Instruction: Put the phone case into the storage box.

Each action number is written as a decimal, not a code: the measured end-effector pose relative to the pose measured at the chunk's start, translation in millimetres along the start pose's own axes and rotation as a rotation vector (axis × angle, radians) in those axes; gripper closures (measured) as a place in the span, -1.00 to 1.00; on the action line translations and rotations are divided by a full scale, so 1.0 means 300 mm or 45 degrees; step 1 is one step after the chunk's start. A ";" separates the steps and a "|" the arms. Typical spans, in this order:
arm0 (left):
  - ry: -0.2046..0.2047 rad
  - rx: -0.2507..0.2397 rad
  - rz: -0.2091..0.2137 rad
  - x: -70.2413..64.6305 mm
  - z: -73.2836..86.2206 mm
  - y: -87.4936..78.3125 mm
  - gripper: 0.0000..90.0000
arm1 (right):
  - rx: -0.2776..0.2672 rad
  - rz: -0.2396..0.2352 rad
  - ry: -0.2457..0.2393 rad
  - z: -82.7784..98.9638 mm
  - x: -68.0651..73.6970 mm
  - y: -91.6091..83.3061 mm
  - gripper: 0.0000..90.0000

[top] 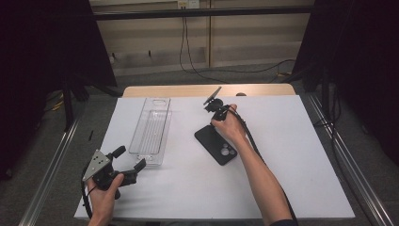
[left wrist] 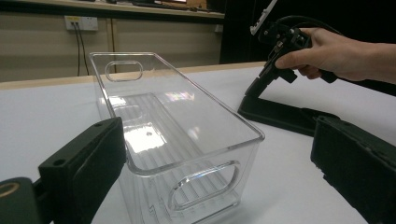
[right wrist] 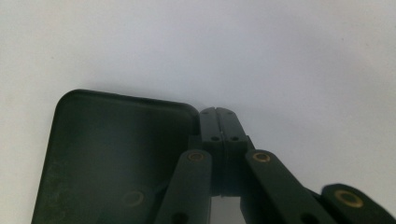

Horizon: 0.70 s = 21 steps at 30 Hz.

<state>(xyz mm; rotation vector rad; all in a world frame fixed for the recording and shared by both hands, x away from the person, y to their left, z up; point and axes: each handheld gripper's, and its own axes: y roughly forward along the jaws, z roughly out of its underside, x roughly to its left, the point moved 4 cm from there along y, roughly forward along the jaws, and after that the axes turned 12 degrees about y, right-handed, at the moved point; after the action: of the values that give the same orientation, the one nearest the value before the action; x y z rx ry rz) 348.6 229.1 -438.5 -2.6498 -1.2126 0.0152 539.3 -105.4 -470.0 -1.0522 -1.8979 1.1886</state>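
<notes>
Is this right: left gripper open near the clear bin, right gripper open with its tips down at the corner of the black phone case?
Not quite. The right gripper is shut, not open: the right gripper view shows its jaws pressed together at the corner of the black phone case. The rest holds: the left gripper stands open near the clear bin.

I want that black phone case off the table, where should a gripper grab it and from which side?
The black phone case lies flat on the white table, so there is no top grip. Probably pinch a long edge, coming in low from the bare right side; the shut right gripper touches the far end.
</notes>
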 end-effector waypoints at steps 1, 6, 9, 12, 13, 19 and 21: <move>0.005 0.008 -0.003 -0.001 0.002 0.000 -0.92 | -0.006 -0.003 0.000 0.000 0.004 0.002 1.00; 0.003 0.008 0.007 -0.006 0.002 0.004 -0.92 | -0.022 -0.021 -0.044 0.004 0.049 0.006 1.00; 0.009 0.006 0.004 -0.002 0.001 0.001 -0.92 | -0.022 -0.024 -0.050 0.005 0.067 0.007 1.00; 0.009 0.006 0.004 -0.002 0.001 0.001 -0.92 | -0.031 -0.019 -0.085 0.005 0.087 0.011 1.00; 0.009 0.007 0.005 -0.002 0.001 0.001 -0.92 | -0.028 -0.013 -0.081 0.007 0.094 0.009 1.00; 0.010 0.006 0.007 -0.003 0.001 0.001 -0.92 | -0.039 -0.031 -0.113 0.009 0.115 0.012 1.00; 0.009 0.006 0.007 -0.002 0.001 0.001 -0.92 | -0.044 -0.033 -0.113 0.012 0.129 0.014 1.00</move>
<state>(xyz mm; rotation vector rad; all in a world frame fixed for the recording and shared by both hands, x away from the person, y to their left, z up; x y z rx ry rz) 348.3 228.4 -438.9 -2.6469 -1.2012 0.0101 519.6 -71.7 -470.9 -1.0057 -2.0008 1.2094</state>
